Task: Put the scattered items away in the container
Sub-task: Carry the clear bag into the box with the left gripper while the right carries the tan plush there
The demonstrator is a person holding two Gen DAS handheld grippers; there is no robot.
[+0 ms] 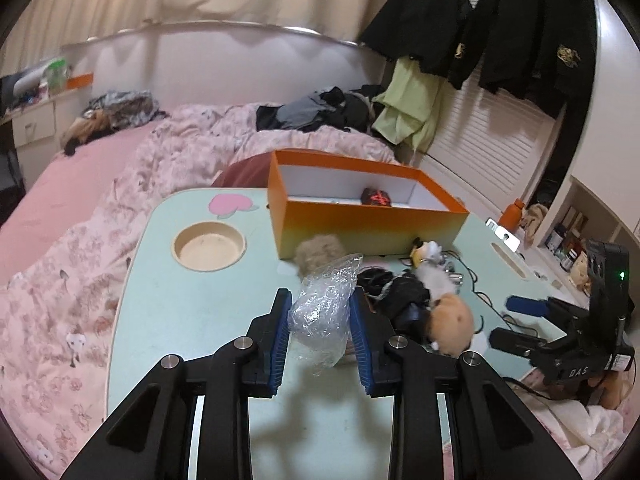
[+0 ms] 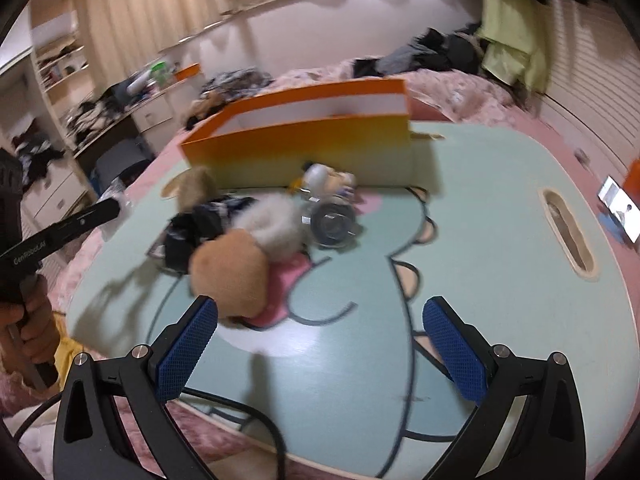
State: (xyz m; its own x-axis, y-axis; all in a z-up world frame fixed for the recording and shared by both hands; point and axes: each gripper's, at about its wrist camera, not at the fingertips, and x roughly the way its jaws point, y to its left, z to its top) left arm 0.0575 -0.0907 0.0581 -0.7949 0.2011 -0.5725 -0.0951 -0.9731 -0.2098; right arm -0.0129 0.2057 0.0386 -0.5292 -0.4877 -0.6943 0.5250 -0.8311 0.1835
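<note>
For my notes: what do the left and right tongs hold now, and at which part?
Left tongs: crumpled clear plastic bag, pinched across its middle. Right tongs: open, holding nothing.

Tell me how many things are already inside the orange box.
1 clearly visible: a dark item with red markings lying on the floor of the orange box, near its far wall. A small glint sits left of it, unclear what. The near wall may hide more.

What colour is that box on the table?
Orange box, fading to yellow low down, white inside; clearest in left wrist view.
</note>
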